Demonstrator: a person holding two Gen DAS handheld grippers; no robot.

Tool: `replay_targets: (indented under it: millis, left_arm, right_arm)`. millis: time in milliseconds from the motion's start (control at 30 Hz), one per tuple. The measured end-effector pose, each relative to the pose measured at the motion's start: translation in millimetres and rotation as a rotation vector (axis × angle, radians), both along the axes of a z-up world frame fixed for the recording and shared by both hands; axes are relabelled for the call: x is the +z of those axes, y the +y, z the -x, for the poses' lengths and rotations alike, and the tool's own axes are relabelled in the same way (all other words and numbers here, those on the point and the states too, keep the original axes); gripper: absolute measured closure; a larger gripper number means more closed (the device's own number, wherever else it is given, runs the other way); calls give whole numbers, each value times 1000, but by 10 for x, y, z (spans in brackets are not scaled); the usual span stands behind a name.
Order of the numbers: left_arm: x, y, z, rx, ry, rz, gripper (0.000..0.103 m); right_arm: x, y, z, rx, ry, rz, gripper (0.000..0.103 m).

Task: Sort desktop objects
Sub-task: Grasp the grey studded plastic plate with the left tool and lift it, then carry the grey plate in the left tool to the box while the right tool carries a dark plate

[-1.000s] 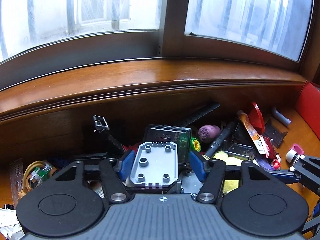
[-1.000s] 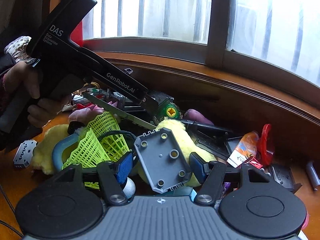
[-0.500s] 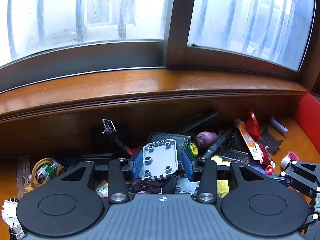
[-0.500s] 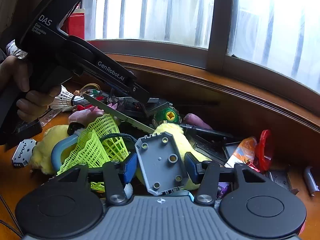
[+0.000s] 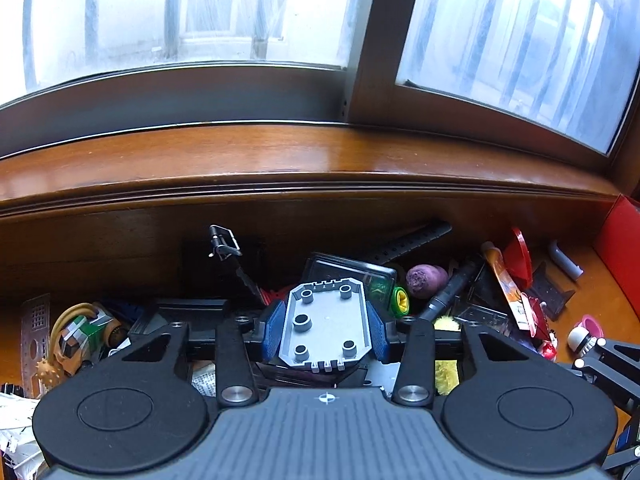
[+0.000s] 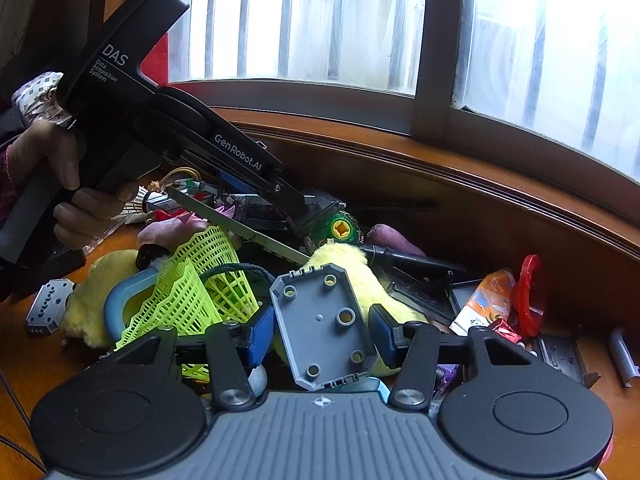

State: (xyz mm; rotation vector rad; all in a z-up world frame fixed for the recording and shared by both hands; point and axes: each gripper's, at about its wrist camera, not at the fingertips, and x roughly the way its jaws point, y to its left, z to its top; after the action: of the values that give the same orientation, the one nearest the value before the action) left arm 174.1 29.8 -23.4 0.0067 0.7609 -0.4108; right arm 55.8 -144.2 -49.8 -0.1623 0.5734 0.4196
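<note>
Over the last second the left claw [image 5: 326, 334] has clenched onto its grey plate [image 5: 323, 327], lifted just above the clutter pile [image 6: 280, 248] for sorting, while the right claw [image 6: 320, 334] stays released around another grey plate [image 6: 326, 326].

Left gripper [image 5: 324, 330]: black housing, ribbed grey top plate with small white crosshair mark, two round black discs at sides, black linkage arms with silver pivot screws, blue ribbed finger pads [image 5: 274, 332].

Right gripper [image 6: 320, 334]: identical build; blue pads [image 6: 260, 338], silver screws, crosshair mark.

In right wrist view, left gripper body matte black, pistol-style handle, white lettering "DAS Data Acquisition System" and "GenRobot.AI".

Hand [image 6: 64, 184] on handle; patterned light sleeve [image 6: 38, 94] with small dark diamonds.
</note>
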Motion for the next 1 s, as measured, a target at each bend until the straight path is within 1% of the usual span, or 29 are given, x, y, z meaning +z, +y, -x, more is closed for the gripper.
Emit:
replay_targets:
  millis: [100,333,733,1000]
  left_arm:
    - [89,27,83,16,-34,2,59]
    - [337,72,307,32,-105,16,59]
    - [472,-15,671,13,-118,16,59]
    - [498,-98,877,11,-109,7,59]
  right_arm:
    - [15,-13,3,-5,-3,-10,53]
    - [92,-27,49,-3,-30,-32,54]
    - [274,-50,247,-17,-60,-30,54]
    - [353,-120,442,-48,-55,-47,54]
